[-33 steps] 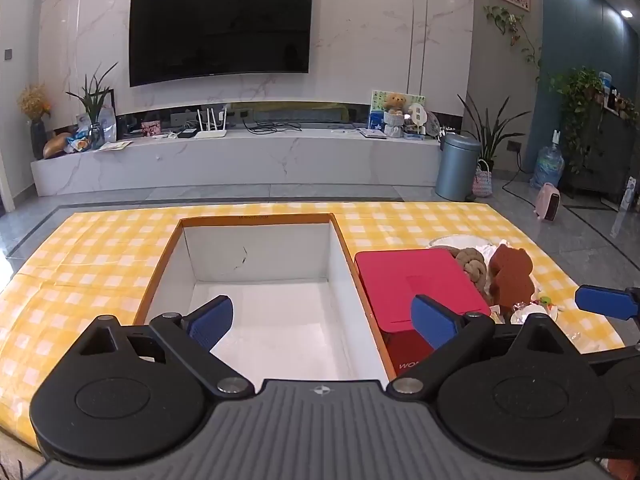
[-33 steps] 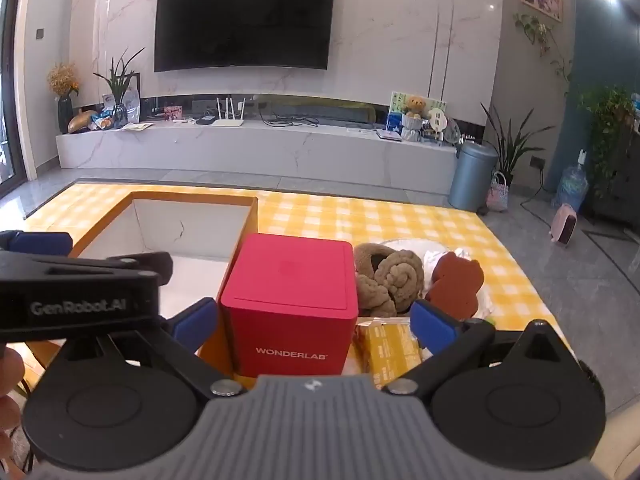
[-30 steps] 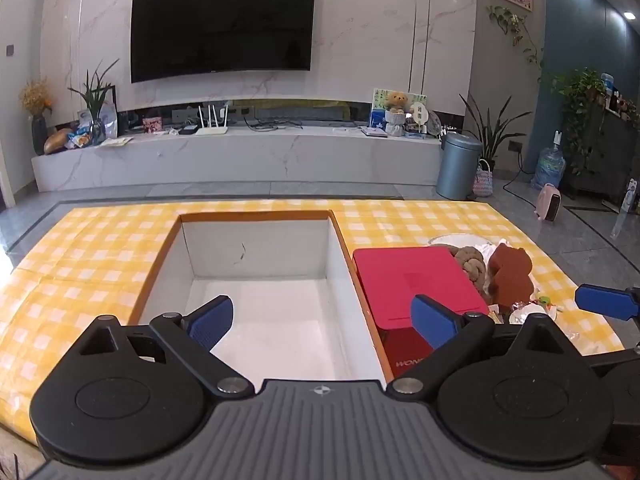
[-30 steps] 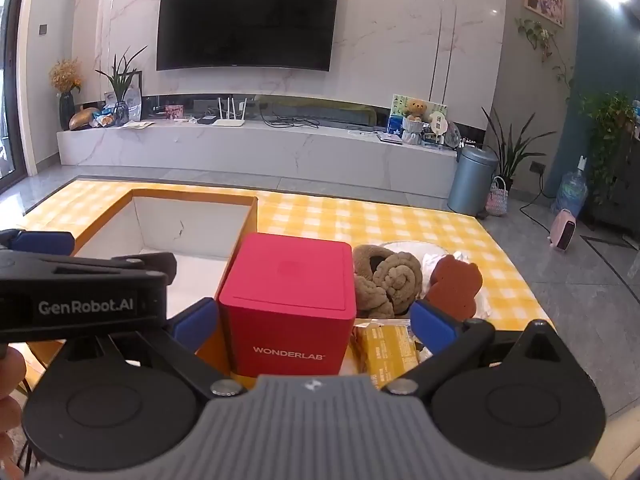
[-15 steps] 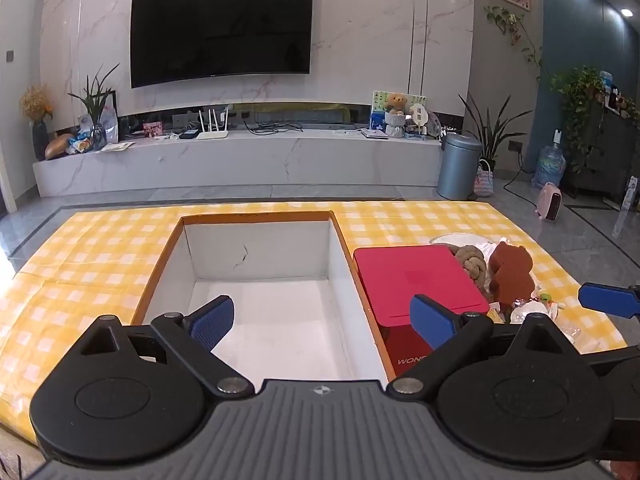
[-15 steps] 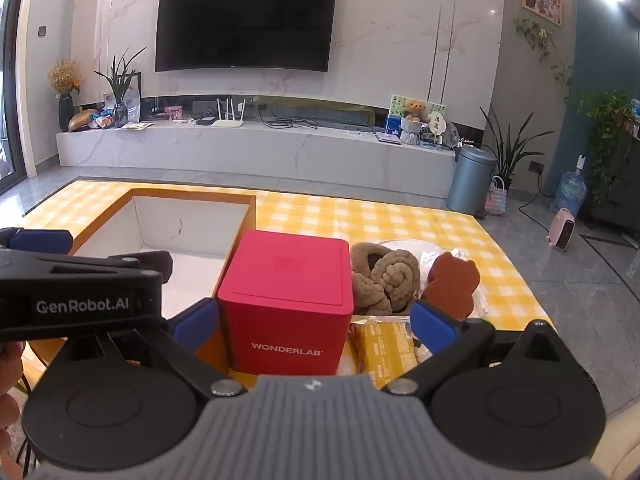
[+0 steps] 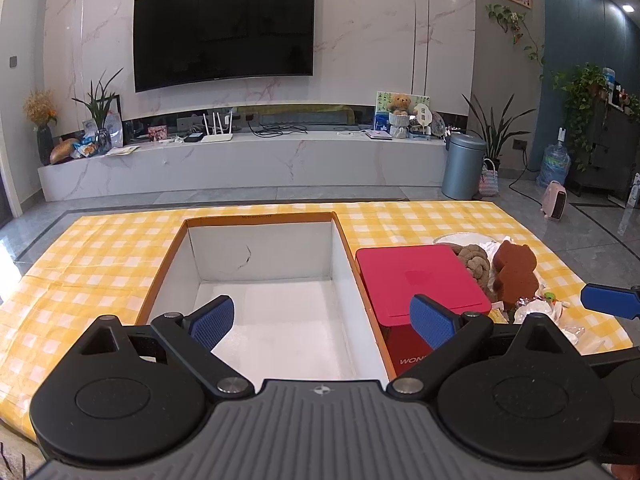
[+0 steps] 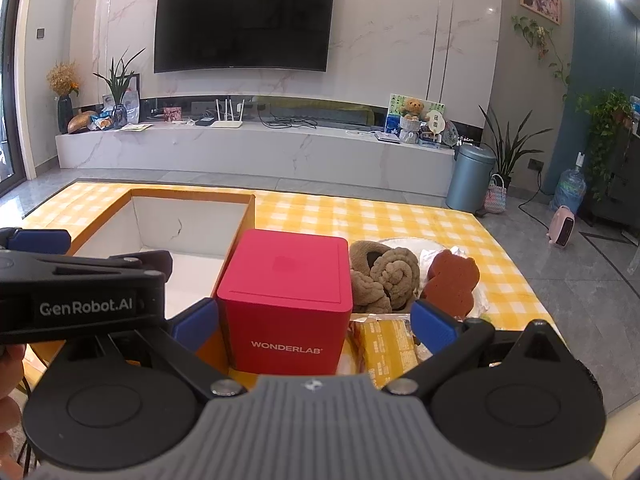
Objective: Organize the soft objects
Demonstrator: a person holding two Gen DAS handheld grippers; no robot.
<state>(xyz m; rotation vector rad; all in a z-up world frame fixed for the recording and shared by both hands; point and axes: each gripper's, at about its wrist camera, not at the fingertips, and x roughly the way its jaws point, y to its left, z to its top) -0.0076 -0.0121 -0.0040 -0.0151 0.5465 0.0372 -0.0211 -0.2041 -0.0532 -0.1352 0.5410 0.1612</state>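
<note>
Two grippers, left (image 7: 322, 316) and right (image 8: 314, 320), both wide and empty; towel (image 8: 384, 276) lies far-right of red cube (image 8: 286, 300), nearer the right one, box (image 7: 256, 258) to its left.

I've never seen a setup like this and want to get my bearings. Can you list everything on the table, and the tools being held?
Open box: one, white inside with orange rim, left half of the table.
Red cube box: one, red, marked WONDERLAB, right beside the open box.
Rolled towel: one, tan-brown, just right of the red cube box.
Bear-shaped sponge: one, reddish brown, right of the rolled towel.
Yellow packet: one, yellow, in front of the towel.
White wrapping: crumpled, under the soft things; count unclear.
Tablecloth: one, yellow and white check.
Left gripper: blue pads, open, over the open box.
Right gripper: blue pads, open, facing the red cube box.
</note>
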